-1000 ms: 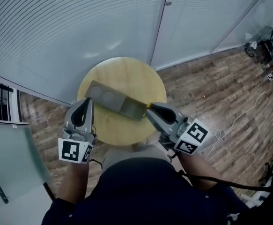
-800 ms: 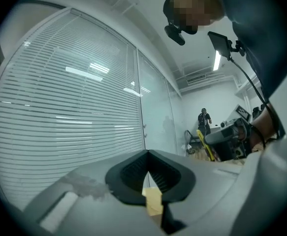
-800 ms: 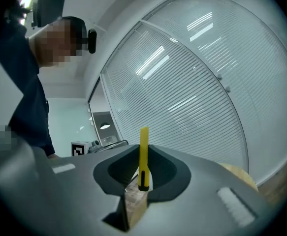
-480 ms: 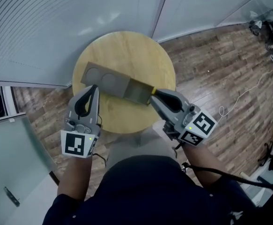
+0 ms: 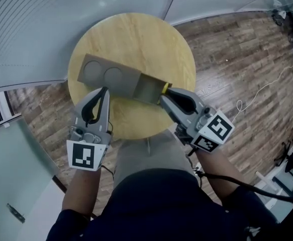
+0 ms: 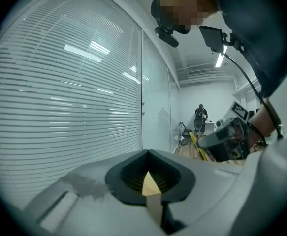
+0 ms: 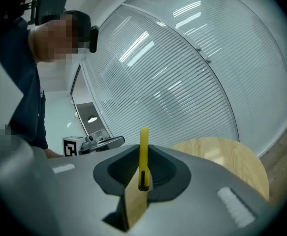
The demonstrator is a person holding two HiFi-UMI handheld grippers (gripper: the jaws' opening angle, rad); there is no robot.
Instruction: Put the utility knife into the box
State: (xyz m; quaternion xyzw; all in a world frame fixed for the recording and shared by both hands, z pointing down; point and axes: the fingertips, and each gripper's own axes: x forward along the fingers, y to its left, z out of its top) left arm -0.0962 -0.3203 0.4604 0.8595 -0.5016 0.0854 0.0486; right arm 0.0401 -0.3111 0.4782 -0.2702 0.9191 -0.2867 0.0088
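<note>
- No word, number or brand name can be read in any view.
- Left cube (image 5: 84,156), at the rear of the left gripper (image 5: 104,90): a black-and-white square pattern, no letters.
- Right cube (image 5: 214,133), at the rear of the right gripper (image 5: 162,99): such patterns on two faces, no letters.

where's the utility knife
Right side of the head view: the utility knife is pinched in the right claw, at the box's right end on the table.

Head view looks steeply down onto the round table (image 5: 136,39); 2 gripper views look level; right one shares the table edge.
</note>
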